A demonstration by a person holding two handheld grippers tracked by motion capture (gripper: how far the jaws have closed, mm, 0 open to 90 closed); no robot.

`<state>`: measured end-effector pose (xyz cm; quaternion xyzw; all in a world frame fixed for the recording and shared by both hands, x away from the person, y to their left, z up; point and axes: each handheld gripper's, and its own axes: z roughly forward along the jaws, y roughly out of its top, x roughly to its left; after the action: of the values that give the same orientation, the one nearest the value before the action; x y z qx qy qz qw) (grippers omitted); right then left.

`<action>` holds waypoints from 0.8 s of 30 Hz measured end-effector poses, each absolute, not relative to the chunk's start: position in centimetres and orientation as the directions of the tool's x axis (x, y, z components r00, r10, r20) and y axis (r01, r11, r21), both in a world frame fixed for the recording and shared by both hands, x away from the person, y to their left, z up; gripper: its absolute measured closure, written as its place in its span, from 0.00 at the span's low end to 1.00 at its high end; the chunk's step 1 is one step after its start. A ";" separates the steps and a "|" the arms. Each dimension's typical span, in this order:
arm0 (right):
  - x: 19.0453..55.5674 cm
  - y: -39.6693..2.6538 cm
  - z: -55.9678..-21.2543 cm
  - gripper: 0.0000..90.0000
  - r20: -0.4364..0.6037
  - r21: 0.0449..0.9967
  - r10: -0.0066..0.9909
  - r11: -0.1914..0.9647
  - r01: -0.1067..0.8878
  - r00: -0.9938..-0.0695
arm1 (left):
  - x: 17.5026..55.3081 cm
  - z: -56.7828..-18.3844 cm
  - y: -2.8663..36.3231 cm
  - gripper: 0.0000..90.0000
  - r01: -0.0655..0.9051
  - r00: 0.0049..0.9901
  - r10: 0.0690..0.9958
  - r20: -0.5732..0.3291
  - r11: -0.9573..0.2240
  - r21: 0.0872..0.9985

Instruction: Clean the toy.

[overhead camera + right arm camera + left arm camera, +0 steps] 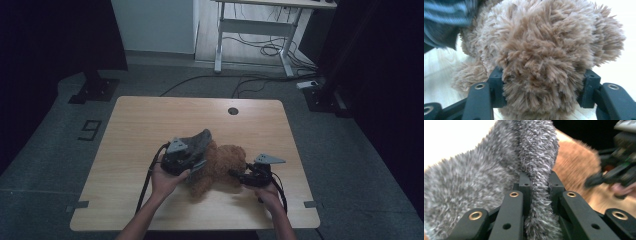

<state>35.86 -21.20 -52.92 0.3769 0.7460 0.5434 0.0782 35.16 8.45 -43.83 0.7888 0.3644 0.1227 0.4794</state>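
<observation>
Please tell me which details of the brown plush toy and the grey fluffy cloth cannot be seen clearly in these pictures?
- Brown plush toy: too small and dim in the high view; face not visible.
- Right gripper view: fur covers the right gripper pads.
- Grey fluffy cloth: cut off by edges in the left gripper view; shape unclear.
- Left gripper: clamped on a fold.

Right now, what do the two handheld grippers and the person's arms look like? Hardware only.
Both are black. The left gripper and right gripper each carry a grey three-cornered plate on top and trail a black cable toward the table's near edge. In the gripper views, the flat black jaw links have brass-ringed holes and end in blocky black pads. The forearms are bare, no sleeves visible.
</observation>
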 end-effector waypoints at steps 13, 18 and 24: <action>35.1 -20.0 -52.8 0.50 0.177 0.884 0.681 0.208 0.419 -0.711 | 36.6 -45.5 -2.8 0.86 0.443 0.789 0.601 -0.126 -0.416 0.794; 35.3 -20.0 -52.9 0.51 0.188 0.886 0.671 0.200 0.419 -0.717 | 36.7 -45.0 -0.3 0.87 0.448 0.766 0.629 -0.133 -0.374 0.812; 35.5 -20.3 -53.1 0.51 0.217 0.883 0.665 0.178 0.434 -0.715 | 37.8 -45.2 4.5 0.87 0.498 0.682 0.723 -0.111 -0.347 0.795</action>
<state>35.51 -20.31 -53.05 0.3615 0.7596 0.5295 0.1092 37.83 4.50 -45.23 0.8103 0.3766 0.1311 0.4295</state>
